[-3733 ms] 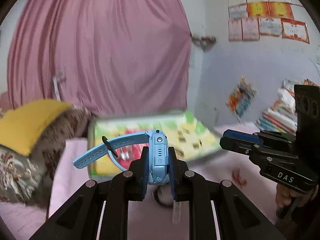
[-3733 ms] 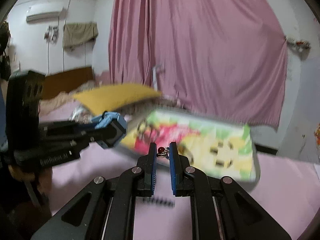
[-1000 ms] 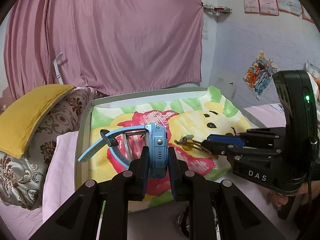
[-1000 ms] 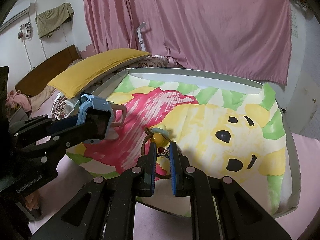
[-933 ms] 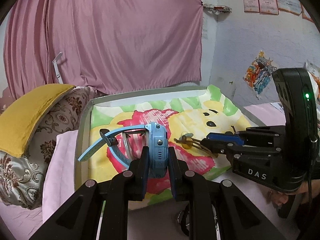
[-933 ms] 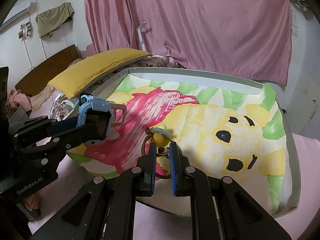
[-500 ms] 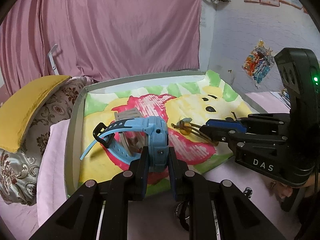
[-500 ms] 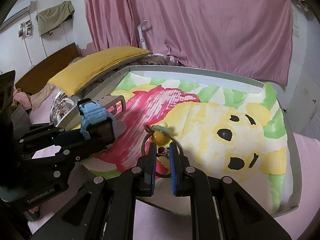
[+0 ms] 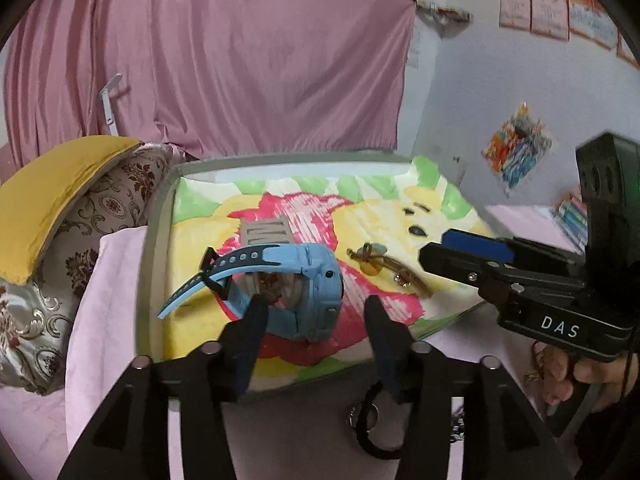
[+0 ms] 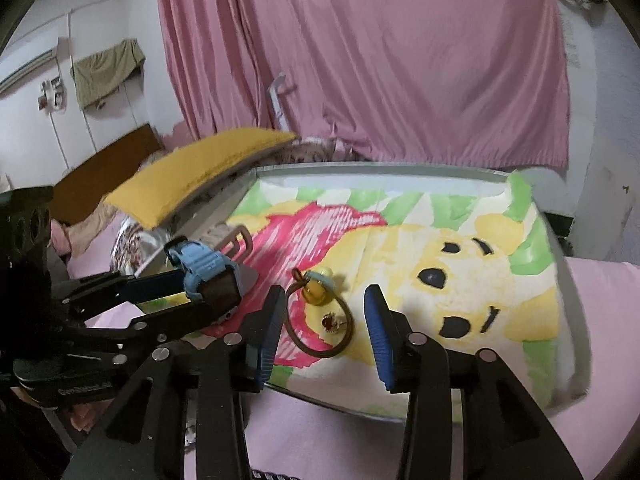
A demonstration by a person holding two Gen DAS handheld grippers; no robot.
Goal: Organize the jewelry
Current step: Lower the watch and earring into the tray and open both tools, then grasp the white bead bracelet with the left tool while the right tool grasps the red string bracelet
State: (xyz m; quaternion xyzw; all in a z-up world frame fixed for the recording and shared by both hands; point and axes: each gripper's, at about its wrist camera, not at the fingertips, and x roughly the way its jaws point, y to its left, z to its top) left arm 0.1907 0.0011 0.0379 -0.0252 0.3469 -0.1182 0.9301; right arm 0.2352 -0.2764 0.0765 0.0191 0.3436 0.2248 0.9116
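A blue watch (image 9: 296,284) lies on the cartoon-bear tray (image 9: 160,200), between the tips of my open left gripper (image 9: 314,314); it also shows in the right wrist view (image 10: 210,276). My right gripper (image 10: 320,320) is open over the tray (image 10: 568,288). Between its fingers lie a small red-stone earring (image 10: 329,322) and a brown hair tie with a yellow duck charm (image 10: 316,290). A grey watch strap (image 9: 264,232) lies behind the blue watch. The right gripper (image 9: 472,252) shows at the right in the left wrist view.
A yellow cushion (image 9: 48,188) on patterned pillows lies left of the tray. A pink curtain (image 9: 240,60) hangs behind. The bed has a pink sheet (image 10: 600,320). A black ring-like item (image 9: 368,416) lies on the sheet below my left gripper.
Both grippers have opened. The blue watch and the earring have been let go and now rest on the tray. Both grippers drew back slightly.
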